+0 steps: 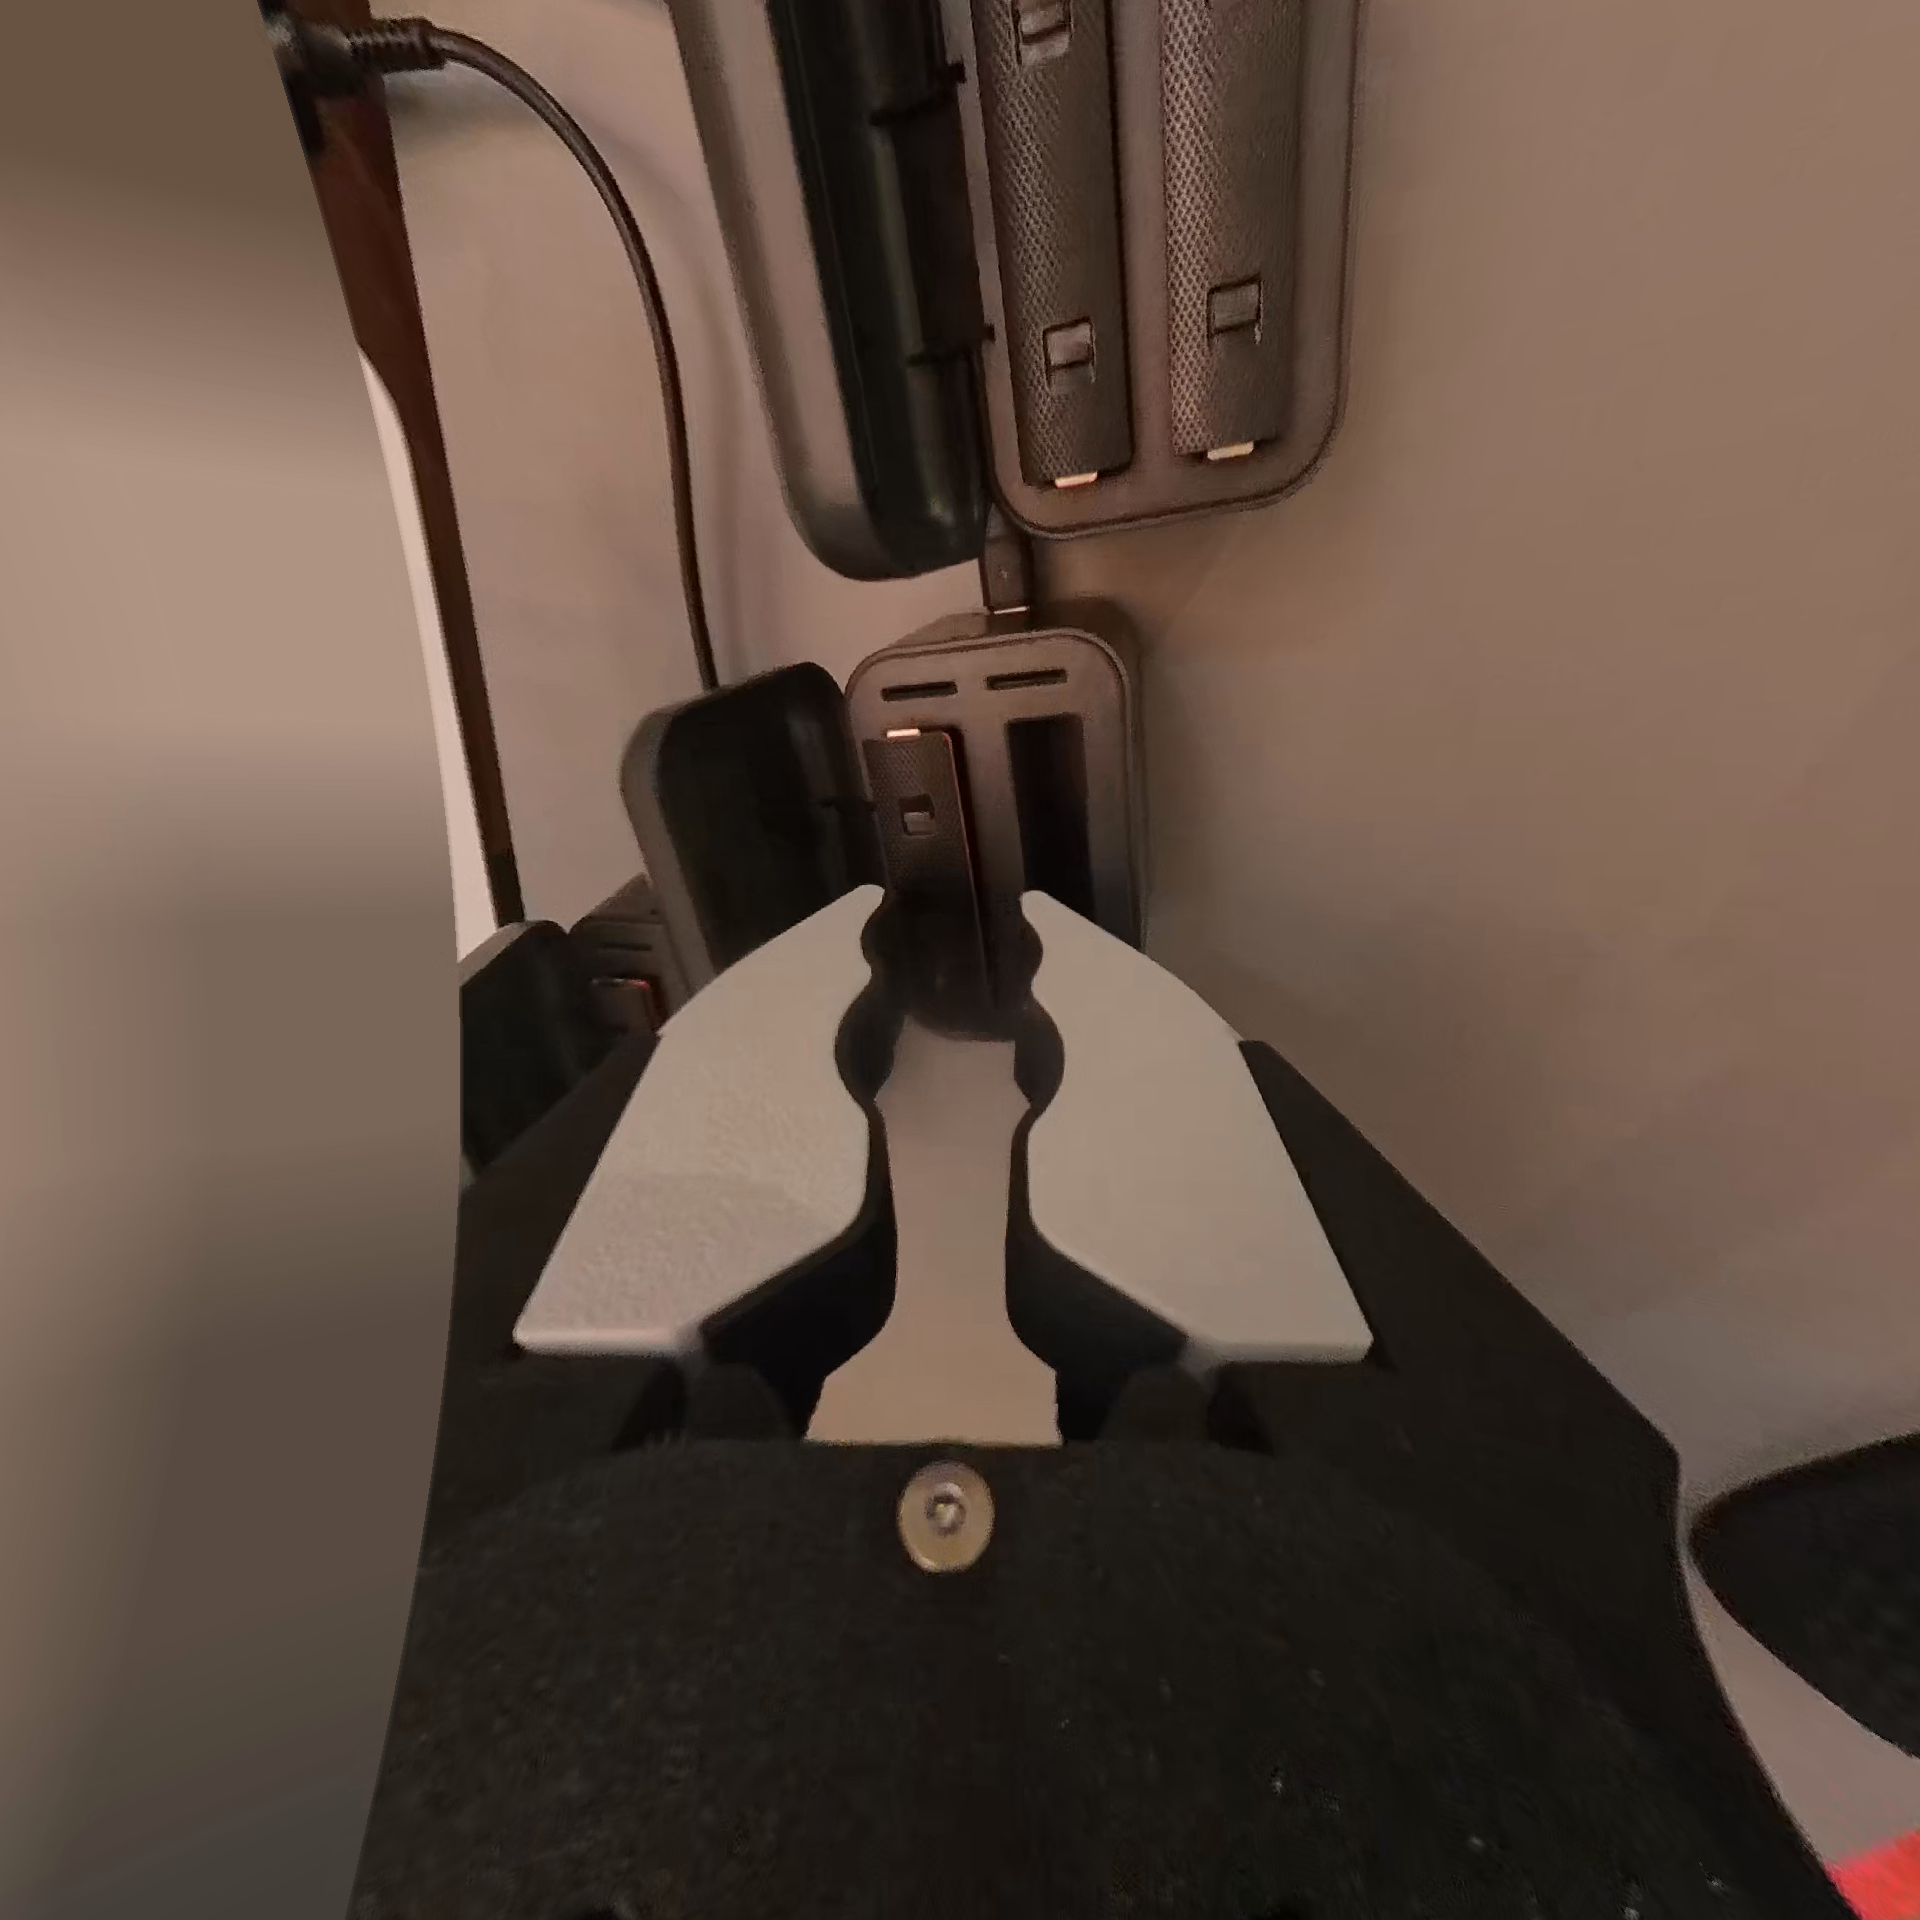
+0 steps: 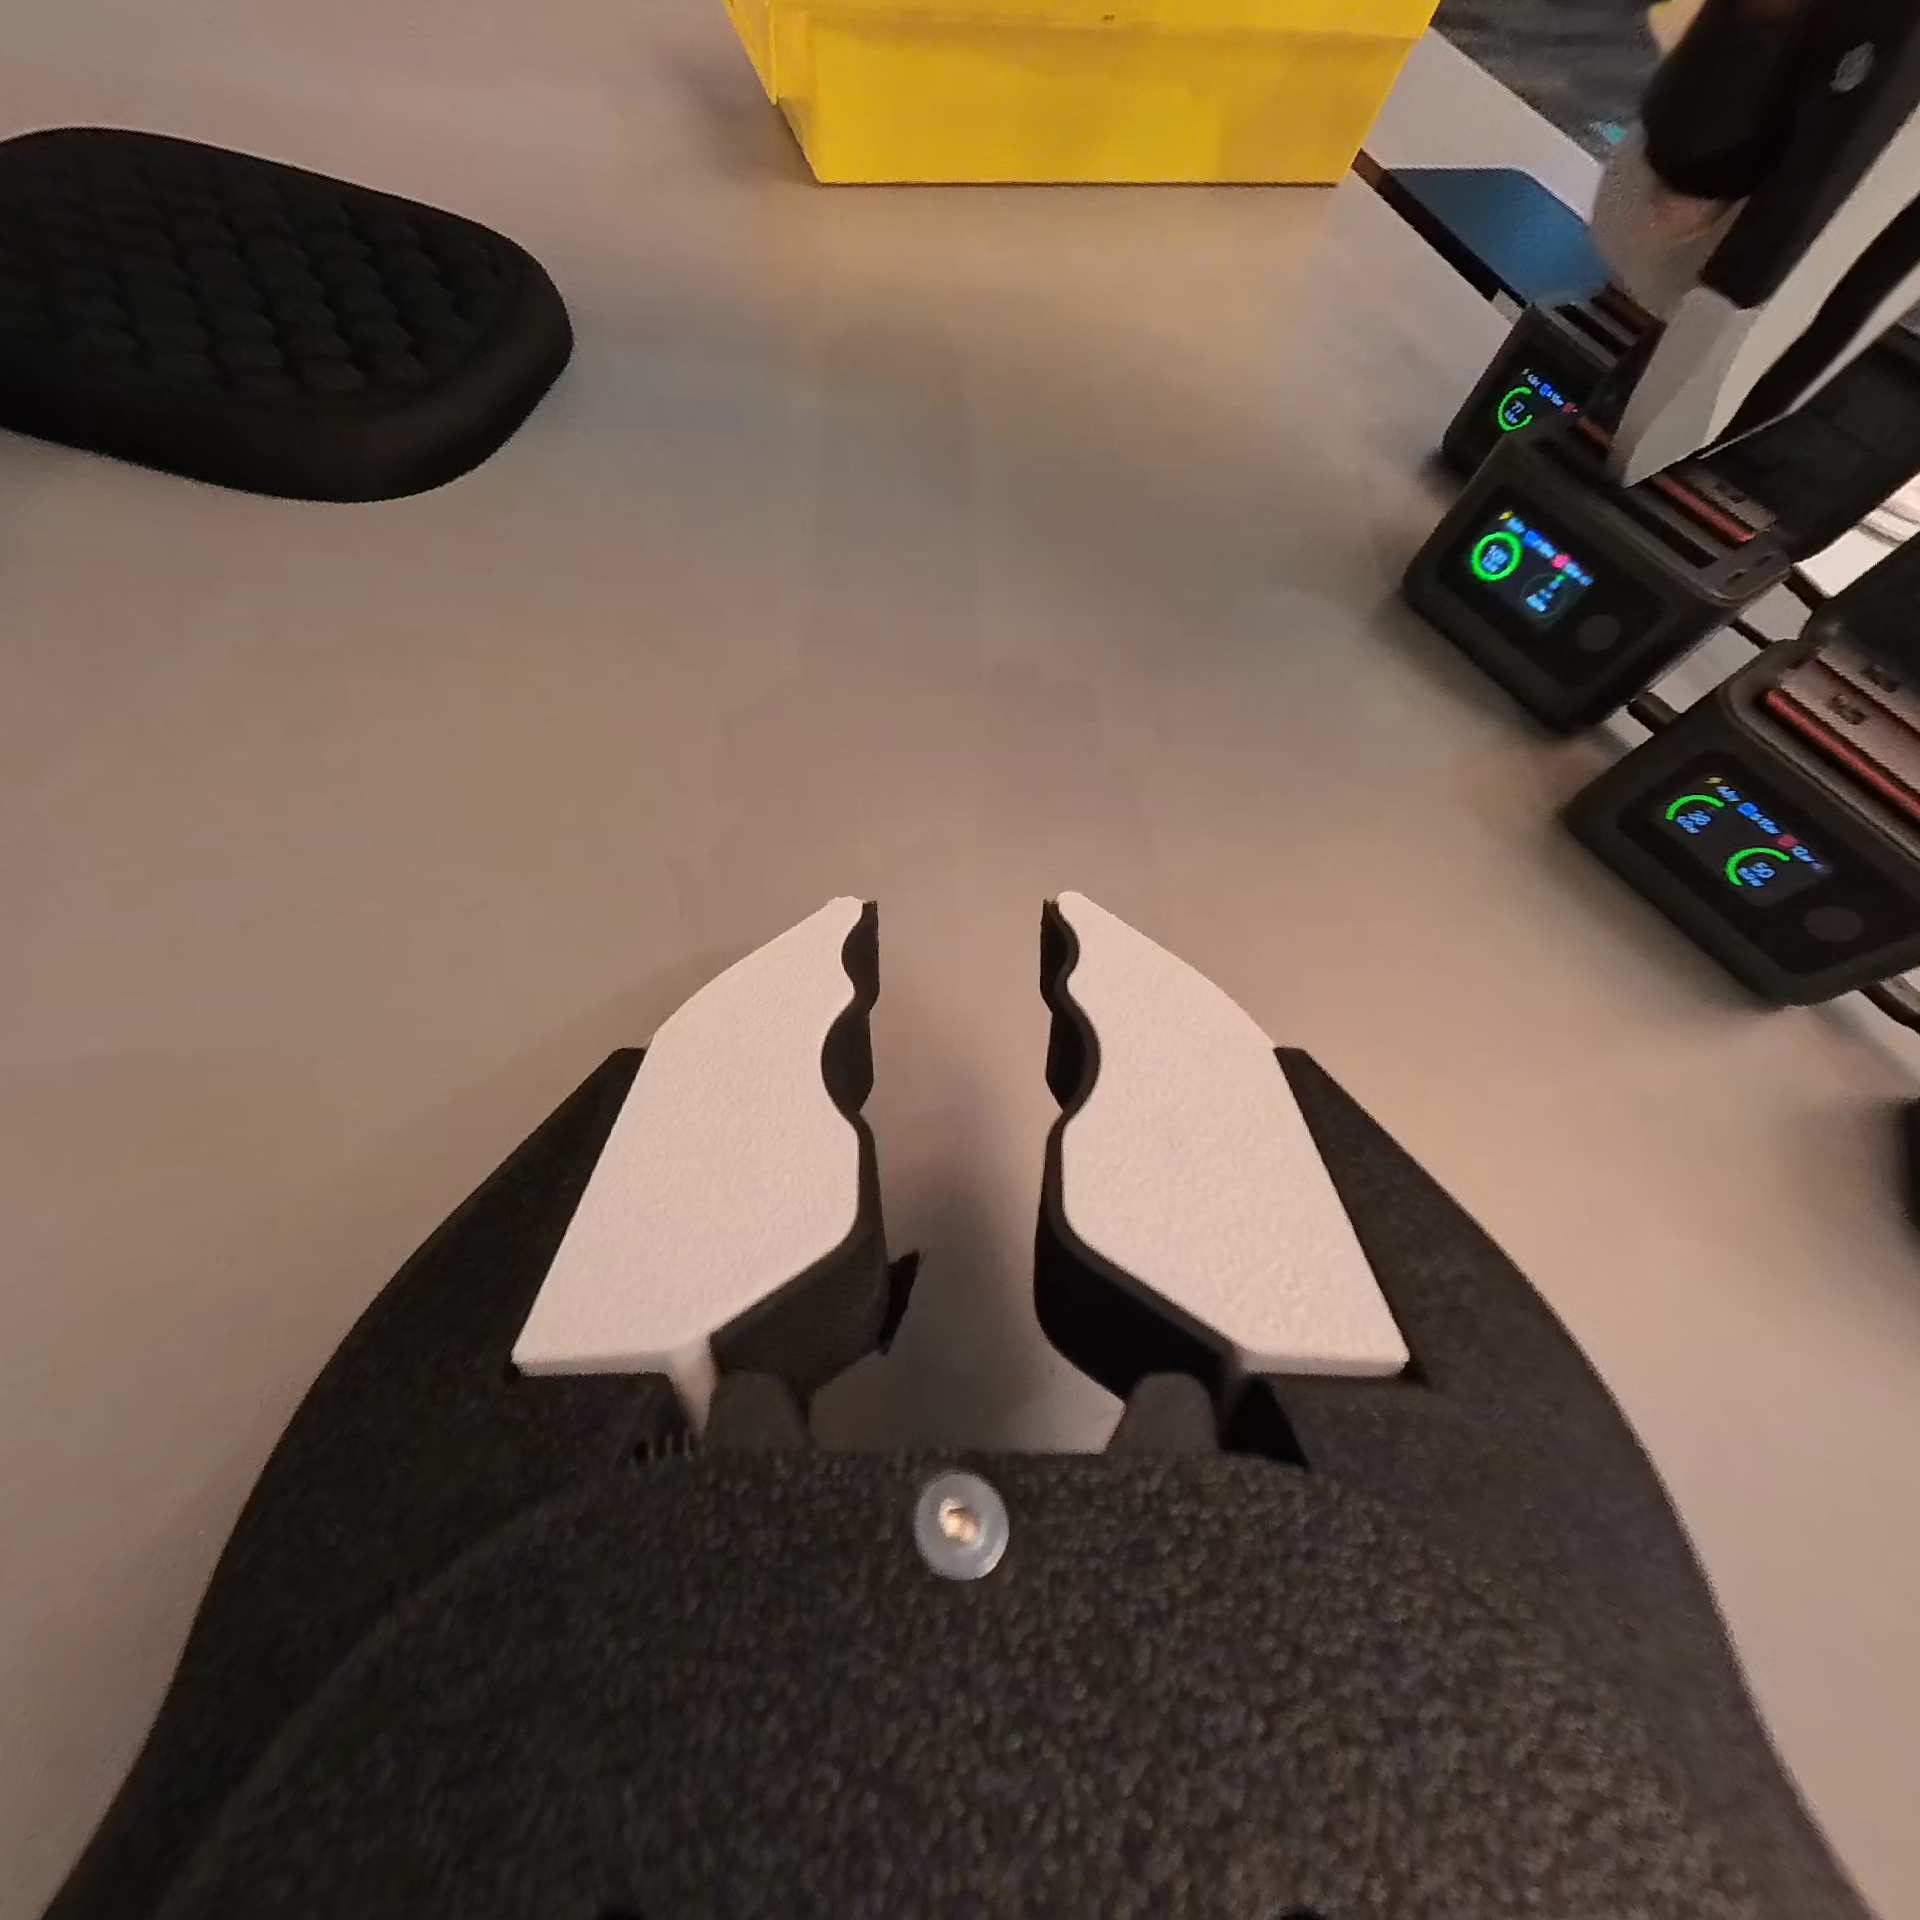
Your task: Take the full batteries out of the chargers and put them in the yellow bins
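Left gripper (image 1: 943, 925) pinching a dark textured battery (image 1: 920, 821) between the white fingers (image 1: 727, 1122), battery partly raised out of the left slot of a grey charger (image 1: 997, 769); right slot of that charger dark, contents not discernible. Tight on the left: open charger lid (image 1: 727, 810) just beside the battery, another charger (image 1: 613, 977) low beyond it, a black cable (image 1: 623, 260) curving down behind. Farther ahead, a second charger (image 1: 1174, 260) with two batteries (image 1: 1049, 260) seated side by side, its lid (image 1: 873, 281) swung open to the left. Open pale bench (image 1: 1507, 727) to the right of the chargers, free of obstruction. Left edge of this view blurred, unreadable. Right gripper (image 2: 959, 914) over bare bench (image 2: 935, 623), fingers (image 2: 748, 1122) spread apart with nothing between them. Wide clear room ahead and to the left up to a black honeycomb-patterned pad (image 2: 260, 312) at far left. Yellow bin (image 2: 1070, 94) straight ahead at the far side of the bench, well apart from the fingers. Along the right edge, a row of three chargers (image 2: 1538, 603) with lit screens, batteries standing in their slots; left gripper (image 2: 1704, 416) reaching down onto the row between the farthest and middle units. Bench edge visible beyond the bin at upper right.
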Demonstrator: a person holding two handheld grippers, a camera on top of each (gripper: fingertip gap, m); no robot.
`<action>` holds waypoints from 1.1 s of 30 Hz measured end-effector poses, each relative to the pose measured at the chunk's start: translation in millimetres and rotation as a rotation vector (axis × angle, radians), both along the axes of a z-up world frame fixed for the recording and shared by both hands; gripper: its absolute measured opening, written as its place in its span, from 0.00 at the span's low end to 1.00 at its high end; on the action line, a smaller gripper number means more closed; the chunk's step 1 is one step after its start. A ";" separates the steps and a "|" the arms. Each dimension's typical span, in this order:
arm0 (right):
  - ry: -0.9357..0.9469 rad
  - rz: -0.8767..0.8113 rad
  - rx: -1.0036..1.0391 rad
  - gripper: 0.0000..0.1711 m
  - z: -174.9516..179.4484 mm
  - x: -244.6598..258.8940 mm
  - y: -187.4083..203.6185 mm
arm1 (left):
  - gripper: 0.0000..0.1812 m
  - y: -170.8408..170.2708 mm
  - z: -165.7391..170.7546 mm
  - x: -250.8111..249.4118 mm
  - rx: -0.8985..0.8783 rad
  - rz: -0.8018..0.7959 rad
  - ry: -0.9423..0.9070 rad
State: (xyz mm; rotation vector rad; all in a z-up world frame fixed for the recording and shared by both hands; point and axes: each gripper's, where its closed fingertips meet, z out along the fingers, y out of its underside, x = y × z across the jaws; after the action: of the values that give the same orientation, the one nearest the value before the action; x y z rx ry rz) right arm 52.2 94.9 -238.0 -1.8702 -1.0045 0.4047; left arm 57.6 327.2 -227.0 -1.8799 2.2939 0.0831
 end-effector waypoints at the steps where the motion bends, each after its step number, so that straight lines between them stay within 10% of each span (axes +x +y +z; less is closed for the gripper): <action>1: -0.002 0.003 -0.003 0.17 -0.9 -0.5 -0.3 | 0.11 0.2 0.0 -0.3 -0.011 0.005 0.025; 18: 0.006 0.029 0.007 0.17 5.1 -2.9 -4.0 | 0.11 11.3 1.4 -8.6 0.015 -0.005 0.336; 33: 0.001 0.040 -0.008 0.17 2.3 -4.1 -5.7 | 0.09 3.6 -2.0 -2.7 -0.116 -0.029 0.238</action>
State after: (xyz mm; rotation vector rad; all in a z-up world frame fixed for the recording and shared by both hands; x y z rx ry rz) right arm 48.1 89.2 -235.7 -1.8588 -1.0427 0.4336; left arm 54.9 330.8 -229.0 -1.9883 2.5308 0.1830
